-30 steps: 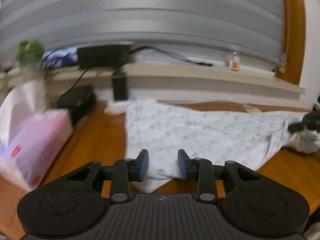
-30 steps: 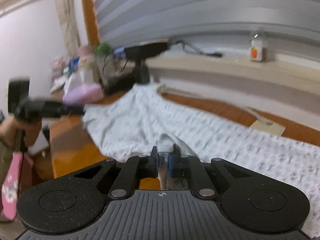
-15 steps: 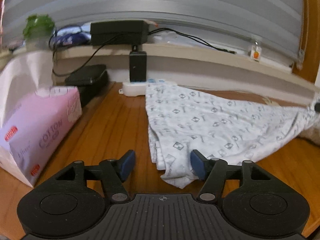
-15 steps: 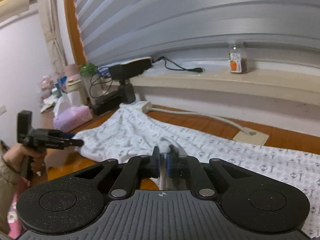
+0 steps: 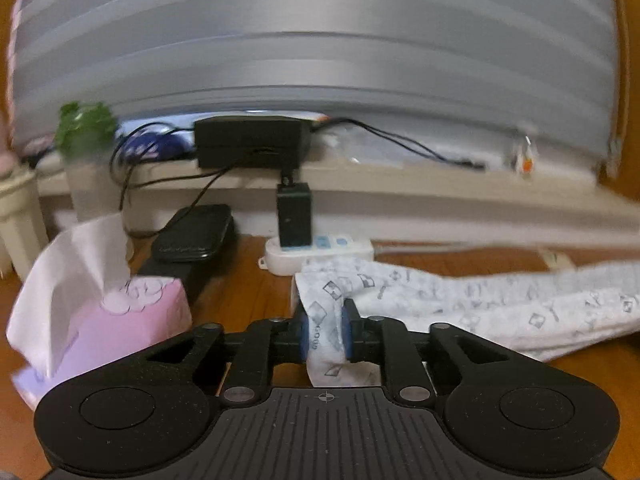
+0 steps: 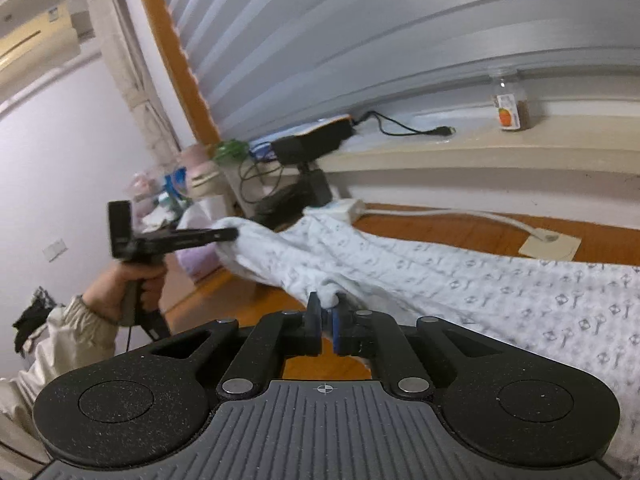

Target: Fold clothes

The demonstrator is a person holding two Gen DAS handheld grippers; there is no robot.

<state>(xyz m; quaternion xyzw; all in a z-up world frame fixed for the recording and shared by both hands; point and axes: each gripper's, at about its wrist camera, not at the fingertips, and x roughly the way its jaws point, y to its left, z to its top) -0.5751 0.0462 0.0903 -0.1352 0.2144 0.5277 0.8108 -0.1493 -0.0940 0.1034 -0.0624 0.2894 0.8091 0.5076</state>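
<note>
A white garment with a small grey print [image 5: 460, 300] lies stretched across the wooden table [image 5: 248, 292]. My left gripper [image 5: 325, 334] is shut on one corner of it, with cloth bunched between the blue pads. In the right wrist view the garment [image 6: 480, 276] runs from the lower right up to the left. My right gripper [image 6: 326, 320] is shut on a fold of its near edge. The left gripper [image 6: 224, 234] also shows there, held by a hand, lifting the far corner off the table.
A pink tissue box [image 5: 120, 320] stands close to the left of my left gripper. A black device [image 5: 192, 236], a white power strip [image 5: 320, 252] with a black plug and cables sit by the wall. A small jar [image 6: 508, 110] stands on the sill.
My left gripper went from open over the garment's corner to shut on it and has lifted it. My right gripper stayed shut on the cloth and the garment is pulled tauter.
</note>
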